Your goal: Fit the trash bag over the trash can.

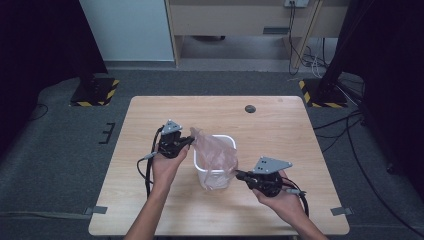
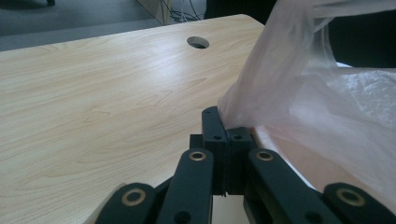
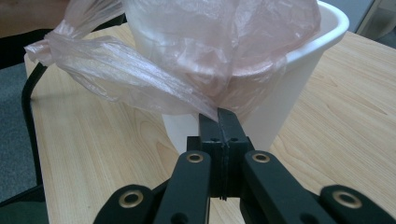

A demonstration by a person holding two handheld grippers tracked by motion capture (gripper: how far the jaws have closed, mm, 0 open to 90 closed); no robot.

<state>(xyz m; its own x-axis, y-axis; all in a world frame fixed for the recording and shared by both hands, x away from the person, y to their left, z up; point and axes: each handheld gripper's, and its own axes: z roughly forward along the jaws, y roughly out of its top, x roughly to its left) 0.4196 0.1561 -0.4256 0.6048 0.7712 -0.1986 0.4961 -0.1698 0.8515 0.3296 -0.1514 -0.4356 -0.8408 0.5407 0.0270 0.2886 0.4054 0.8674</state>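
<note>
From above: I stand at the wooden table (image 1: pixel 150 200) with my left gripper (image 1: pixel 187 142) and right gripper (image 1: pixel 239 175) on opposite sides of the white bin (image 1: pixel 214 172), which sits near the table's middle with a thin pink bag (image 1: pixel 212 150) draped in and over it. Each pair of tongs is pinched onto an edge of the bag, one at the far left rim, one at the near right.

Along my left gripper (image 2: pixel 223 125): the jaws are closed tight on a gathered corner of the bag (image 2: pixel 299 93), lifted above the table (image 2: pixel 93 116) (the round cable hole (image 2: pixel 198 42) sits well beyond).

Along my right gripper (image 3: pixel 219 115): the jaws are clamped on a fold of the bag (image 3: pixel 154 88) just beside the bin's wall (image 3: pixel 280 107), plastic bunched over the rim.

I judge this to be the lining step, part done. Next, I would draw both edges outward and down over the rim, gently, as the film looks easy to tear.
</note>
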